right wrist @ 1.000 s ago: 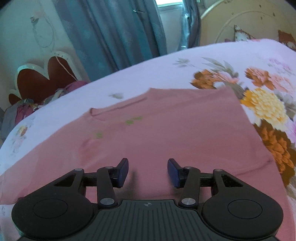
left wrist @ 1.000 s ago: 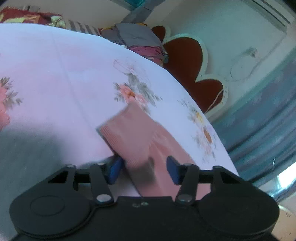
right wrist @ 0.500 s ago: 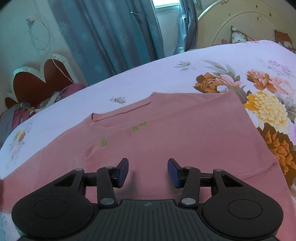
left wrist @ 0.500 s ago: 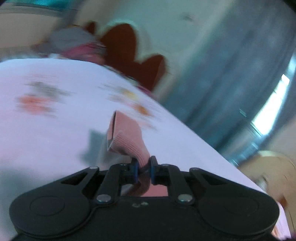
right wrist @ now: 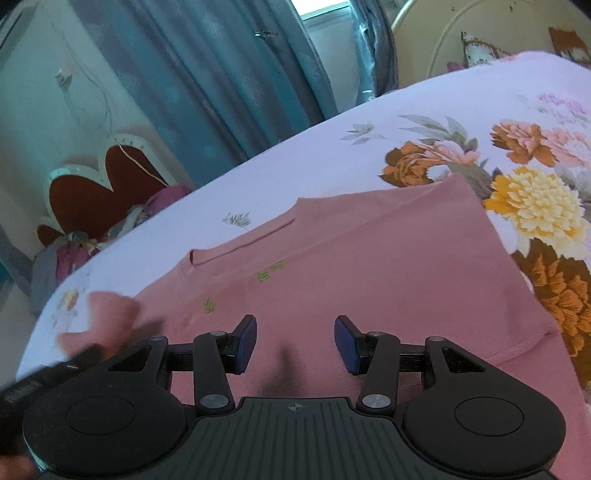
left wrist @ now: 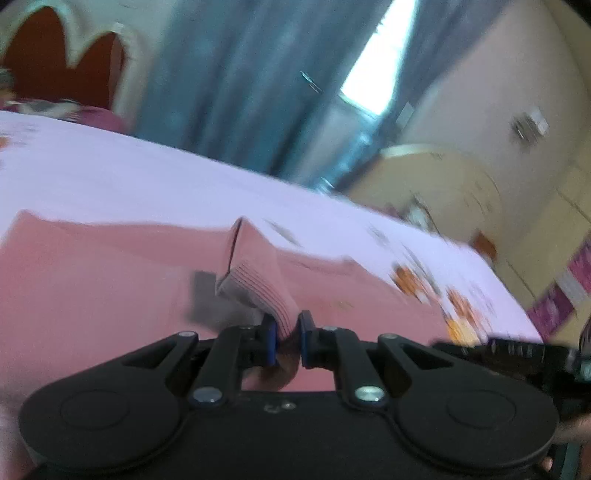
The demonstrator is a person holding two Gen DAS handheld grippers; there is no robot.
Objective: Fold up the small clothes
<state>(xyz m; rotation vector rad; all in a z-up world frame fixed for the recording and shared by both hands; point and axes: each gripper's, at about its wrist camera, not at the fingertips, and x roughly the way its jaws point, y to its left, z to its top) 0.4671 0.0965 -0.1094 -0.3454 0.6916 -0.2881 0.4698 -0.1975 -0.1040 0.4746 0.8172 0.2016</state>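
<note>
Pinching a ribbed sleeve cuff (left wrist: 255,280) of the pink sweater (right wrist: 369,280), the left gripper (left wrist: 287,339) has its blue pads pressed together on the fabric, and the cuff stands up from them toward twelve o'clock above the garment's body. That view is blurred. The sweater lies flat on a floral bedsheet (right wrist: 314,158), neckline (right wrist: 243,243) toward eleven o'clock in the right wrist view, with small green marks on the chest. The right gripper (right wrist: 295,341) hovers over the sweater's lower part with its fingers well apart and nothing between them; whether it touches the cloth I cannot tell. At nine o'clock in that view the lifted cuff shows as a pink blur beside a dark bar of the left gripper. Teal curtains (right wrist: 221,74) hang at twelve o'clock, a cream headboard (right wrist: 480,33) at one o'clock, and a scalloped red-and-white board (right wrist: 92,192) at ten o'clock, with a heap of clothes (right wrist: 74,251) just below it.
</note>
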